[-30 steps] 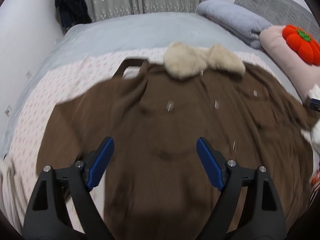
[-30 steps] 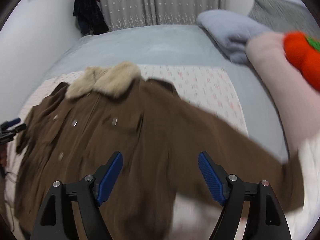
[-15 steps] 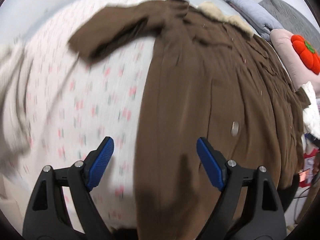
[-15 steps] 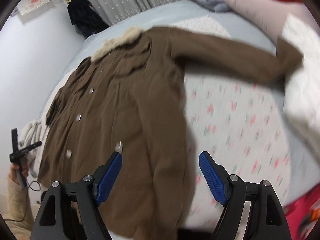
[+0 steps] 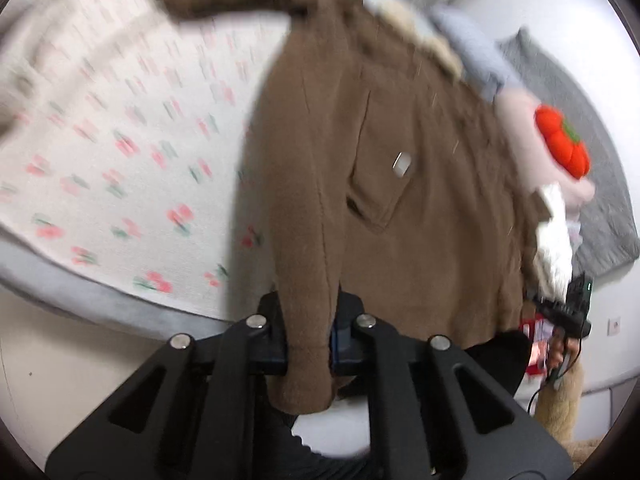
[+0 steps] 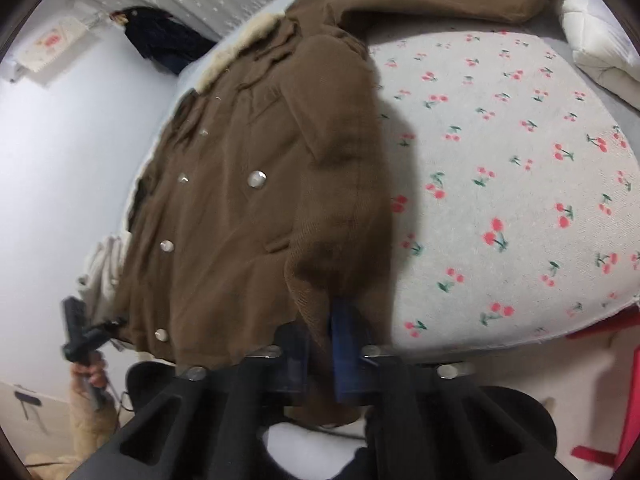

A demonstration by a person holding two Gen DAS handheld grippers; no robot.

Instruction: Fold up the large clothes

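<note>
A large brown coat (image 5: 400, 208) with a cream fur collar (image 5: 416, 36) and silver buttons lies spread face up on a cherry-print sheet (image 5: 120, 128) on the bed. My left gripper (image 5: 310, 344) is shut on the coat's bottom hem at its left corner. My right gripper (image 6: 320, 344) is shut on the hem (image 6: 312, 304) at the coat's (image 6: 248, 200) right corner. Both sleeves lie stretched out to the sides near the collar (image 6: 240, 52). The cherry sheet (image 6: 500, 184) lies right of the coat.
An orange pumpkin cushion (image 5: 562, 144) on a pink pillow and a grey quilt (image 5: 568, 92) lie at the bed's right side. A white duvet (image 6: 592, 40) sits far right. A dark garment (image 6: 160, 36) hangs by the curtain. The bed's front edge is just below both grippers.
Both grippers dropped from above the coat's middle to its bottom hem, one at each corner, and closed from open onto the fabric.
</note>
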